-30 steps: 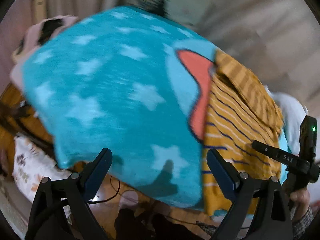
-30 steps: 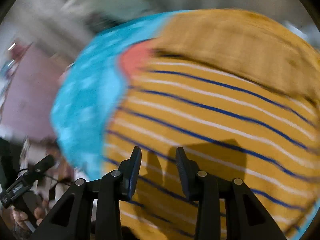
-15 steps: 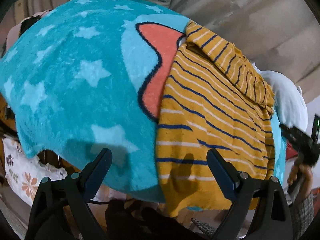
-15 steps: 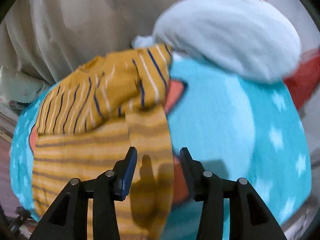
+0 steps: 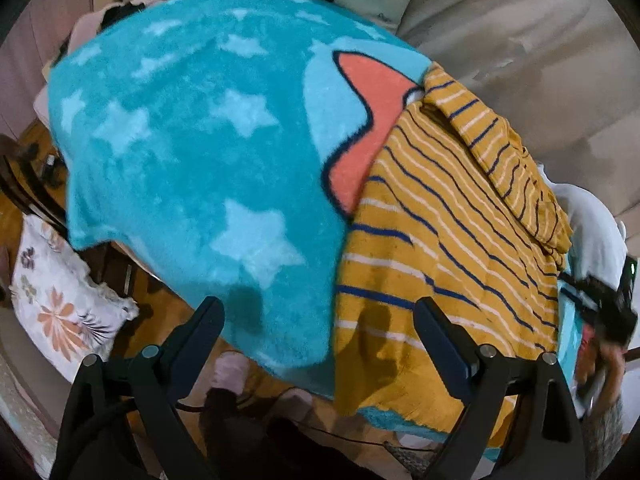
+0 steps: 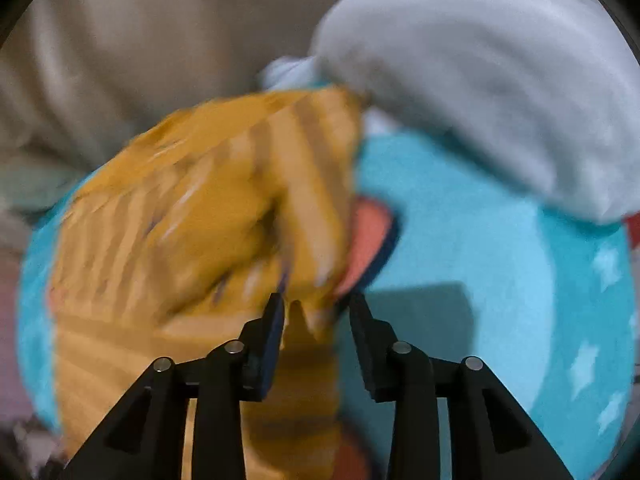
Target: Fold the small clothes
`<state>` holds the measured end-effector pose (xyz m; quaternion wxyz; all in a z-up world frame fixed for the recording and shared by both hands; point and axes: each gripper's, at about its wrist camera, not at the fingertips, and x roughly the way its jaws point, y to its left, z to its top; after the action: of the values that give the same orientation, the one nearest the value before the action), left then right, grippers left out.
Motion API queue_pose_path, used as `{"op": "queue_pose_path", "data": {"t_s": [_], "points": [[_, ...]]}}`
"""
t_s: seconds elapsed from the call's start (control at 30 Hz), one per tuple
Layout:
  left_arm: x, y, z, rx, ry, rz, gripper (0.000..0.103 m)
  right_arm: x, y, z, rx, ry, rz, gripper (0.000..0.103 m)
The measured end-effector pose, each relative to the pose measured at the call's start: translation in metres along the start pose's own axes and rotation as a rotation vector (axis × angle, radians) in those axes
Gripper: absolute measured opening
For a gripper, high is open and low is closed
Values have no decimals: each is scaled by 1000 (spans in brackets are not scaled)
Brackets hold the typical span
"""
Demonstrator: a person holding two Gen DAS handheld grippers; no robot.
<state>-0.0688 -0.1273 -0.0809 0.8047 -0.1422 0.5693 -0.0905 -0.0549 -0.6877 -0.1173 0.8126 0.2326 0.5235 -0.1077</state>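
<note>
A small mustard-yellow garment [image 5: 436, 236] with navy and white stripes lies on a teal star-patterned blanket [image 5: 192, 148], its far part folded over. My left gripper [image 5: 320, 320] is open and empty, hovering above the blanket's near edge, apart from the cloth. In the blurred right wrist view the same garment [image 6: 208, 216] lies ahead, and my right gripper [image 6: 316, 316] is open with an edge of the yellow cloth between its fingers. The right gripper also shows in the left wrist view [image 5: 604, 304] at the far right.
A white bundle of cloth [image 6: 500, 80] lies at the blanket's far end, also in the left wrist view [image 5: 592, 224]. A beige sofa back [image 5: 520, 40] rises behind. A floral cushion [image 5: 60, 304] lies on the wooden floor at the left.
The right gripper has moved forward and lower, so the yellow garment's edge now sits between its fingers. The left wrist view has shifted slightly; the left gripper stays open.
</note>
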Motion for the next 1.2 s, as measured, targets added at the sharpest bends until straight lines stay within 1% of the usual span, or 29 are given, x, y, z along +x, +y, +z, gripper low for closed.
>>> {"op": "queue_pose_path", "data": {"t_s": [0.07, 0.17, 0.23, 0.33, 0.37, 0.4, 0.47, 0.53, 0.57, 0.6, 0.73, 0.8, 0.83, 0.87, 0.9, 0.93, 1.0, 1.03, 1.13, 1.2], "points": [[11, -3, -2, 6, 27, -37, 95, -6, -3, -30, 10, 74, 106, 49], [26, -9, -5, 13, 69, -92, 95, -13, -14, -71, 60, 143, 196, 50], [26, -15, -8, 35, 53, -88, 96, -18, -21, -98, 114, 181, 264, 52], [25, -25, -9, 85, 84, -173, 95, -22, -24, -128, 165, 259, 375, 53], [25, -28, -10, 90, 103, -213, 92, -21, -22, -139, 179, 282, 396, 53], [25, -31, -10, 97, 118, -234, 87, -23, -22, -149, 182, 290, 400, 53], [25, -37, -13, 127, 131, -240, 82, -27, -13, -163, 180, 280, 406, 53], [24, -41, -13, 150, 136, -239, 73, -30, -5, -173, 176, 300, 428, 55], [25, -41, -11, 157, 143, -243, 67, -34, -1, -179, 169, 306, 431, 55], [26, -42, -10, 159, 150, -247, 65, -34, 5, -183, 153, 312, 428, 55], [35, -40, -5, 147, 185, -275, 65, -37, 28, -194, 74, 317, 371, 55], [39, -39, -5, 155, 198, -282, 65, -34, 35, -195, 71, 308, 350, 55], [38, -40, -5, 174, 201, -281, 64, -34, 36, -196, 81, 296, 337, 53], [37, -41, -4, 200, 205, -271, 39, -35, 36, -197, 96, 283, 322, 39], [37, -40, -3, 213, 216, -260, 11, -34, 34, -197, 105, 276, 304, 16], [38, -35, 1, 200, 249, -268, 11, -34, 33, -198, 127, 274, 289, 14], [34, -21, 9, 148, 269, -304, 11, -35, 25, -198, 209, 264, 314, 12], [31, -18, 12, 141, 272, -308, 11, -39, 22, -198, 239, 254, 332, 12], [14, -16, 22, 170, 247, -317, 11, -54, 16, -193, 291, 235, 415, 11], [1, -19, 21, 198, 223, -313, 11, -64, 14, -191, 270, 229, 469, 10]]}}
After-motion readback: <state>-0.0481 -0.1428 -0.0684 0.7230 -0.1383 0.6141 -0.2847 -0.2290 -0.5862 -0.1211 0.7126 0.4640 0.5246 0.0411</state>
